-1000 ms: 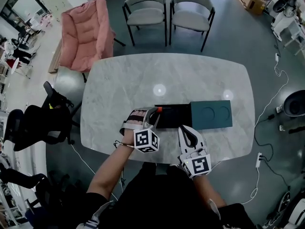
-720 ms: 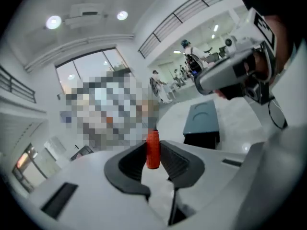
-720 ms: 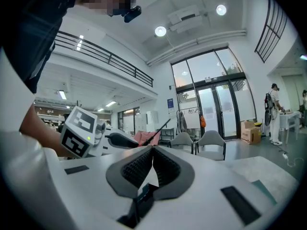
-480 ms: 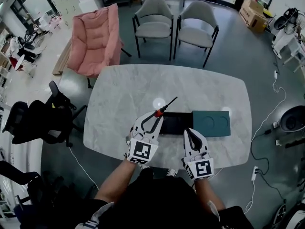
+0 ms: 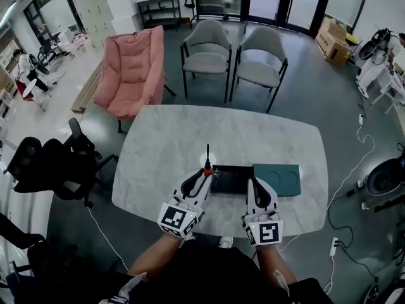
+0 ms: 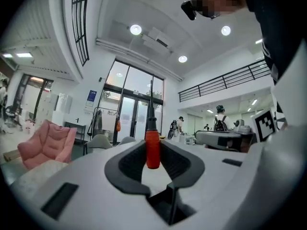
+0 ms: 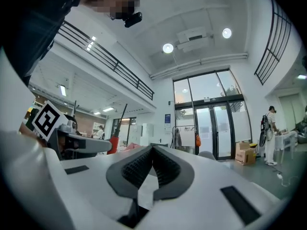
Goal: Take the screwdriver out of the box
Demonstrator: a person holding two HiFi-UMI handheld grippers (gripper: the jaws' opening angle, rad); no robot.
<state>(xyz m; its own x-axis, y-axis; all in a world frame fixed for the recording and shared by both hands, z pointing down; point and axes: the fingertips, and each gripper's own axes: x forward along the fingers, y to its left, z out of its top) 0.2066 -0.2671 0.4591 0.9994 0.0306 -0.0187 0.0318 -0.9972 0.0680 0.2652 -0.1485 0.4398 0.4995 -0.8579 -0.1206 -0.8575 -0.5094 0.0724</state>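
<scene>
My left gripper [image 5: 204, 173] is shut on the red handle of the screwdriver [image 5: 206, 164], lifted over the table just left of the box. In the left gripper view the screwdriver [image 6: 152, 147] stands upright between the pads of the left gripper [image 6: 152, 153], its black shaft rising above the jaws. The black open box [image 5: 231, 180] lies on the marble table [image 5: 164, 144], with its teal lid [image 5: 276, 179] beside it on the right. My right gripper [image 5: 253, 183] hovers over the box's near right edge. In its own view the right gripper [image 7: 153, 151] is shut and empty, and the screwdriver [image 7: 115, 139] shows to its left.
Two grey chairs [image 5: 234, 59] stand beyond the table's far edge and a pink armchair [image 5: 130, 75] at the far left. A black office chair [image 5: 47, 163] sits left of the table. Cables [image 5: 354, 170] trail on the floor at the right.
Both grippers have risen above the table. The left one has rolled, bringing the screwdriver up from the box's left end until its shaft stands upright. The right gripper stayed shut.
</scene>
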